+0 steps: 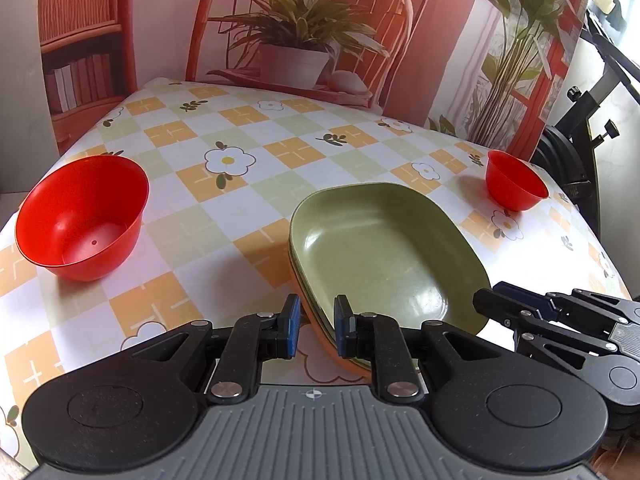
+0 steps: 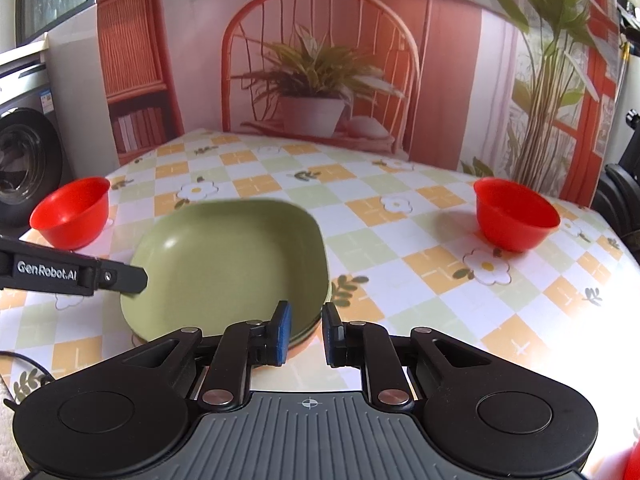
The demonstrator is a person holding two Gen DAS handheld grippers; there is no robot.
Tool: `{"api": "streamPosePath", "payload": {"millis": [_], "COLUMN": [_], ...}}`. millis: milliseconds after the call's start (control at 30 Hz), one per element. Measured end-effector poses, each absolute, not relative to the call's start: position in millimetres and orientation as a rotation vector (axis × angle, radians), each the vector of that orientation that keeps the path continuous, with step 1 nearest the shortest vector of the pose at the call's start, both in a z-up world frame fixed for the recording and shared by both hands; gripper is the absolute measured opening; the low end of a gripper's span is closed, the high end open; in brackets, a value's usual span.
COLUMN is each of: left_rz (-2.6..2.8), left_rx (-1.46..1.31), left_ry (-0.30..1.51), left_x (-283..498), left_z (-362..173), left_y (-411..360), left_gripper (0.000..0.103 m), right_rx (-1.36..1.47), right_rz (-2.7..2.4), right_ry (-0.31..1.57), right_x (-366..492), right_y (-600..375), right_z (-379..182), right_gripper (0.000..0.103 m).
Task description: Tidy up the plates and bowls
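Over on the far left of the table, a red bowl sits upright on the checked cloth, well apart from everything else. Moving in, the left gripper is low and level at the near edge, its blue-padded fingers set either side of the near rim of the plate stack. The jaws straddle that rim with a narrow gap, and whether the pads actually press on it cannot be told. The stack shows a green squarish plate on top, another green rim under it and an orange one at the bottom, and its near-left edge looks tipped up off the cloth.

Next across, the right gripper comes in from the stack's other near corner, also low and pointing forward, jaws parted around the rim; again, contact is not clear. In the left wrist view its black linkage lies just beside the plates' right edge.

Further right, a second red bowl stands upright near the table's far right corner.

The tablecloth is a yellow, green and white check with daisies. Behind it hangs a printed backdrop of a rattan chair and potted plant, and a washing machine shows at the left edge.
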State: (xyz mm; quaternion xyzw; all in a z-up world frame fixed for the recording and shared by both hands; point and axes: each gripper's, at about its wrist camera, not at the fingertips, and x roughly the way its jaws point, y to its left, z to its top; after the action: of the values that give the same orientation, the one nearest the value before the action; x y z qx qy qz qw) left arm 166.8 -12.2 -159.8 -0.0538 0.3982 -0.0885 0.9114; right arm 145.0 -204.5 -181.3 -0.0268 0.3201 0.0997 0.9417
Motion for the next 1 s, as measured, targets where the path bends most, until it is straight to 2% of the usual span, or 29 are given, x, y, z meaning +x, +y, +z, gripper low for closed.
{"api": "streamPosePath", "payload": {"millis": [600, 1000], "left_rz": [-0.174, -0.080], "left_rx": [-0.134, -0.110], "left_ry": [0.818, 0.757], "left_x": [169, 179], "left_z": [-157, -119], "left_y": [-7, 37], "left_gripper": [0.020, 0.020], "right_rx": [0.026, 0.045], "right_rz": [0.151, 0.186], "right_ry": [0.614, 0.599], "right_x": [147, 174], "right_y": [-224, -211], "right_z": [-176, -153], "right_gripper": [0.016, 0.016]}}
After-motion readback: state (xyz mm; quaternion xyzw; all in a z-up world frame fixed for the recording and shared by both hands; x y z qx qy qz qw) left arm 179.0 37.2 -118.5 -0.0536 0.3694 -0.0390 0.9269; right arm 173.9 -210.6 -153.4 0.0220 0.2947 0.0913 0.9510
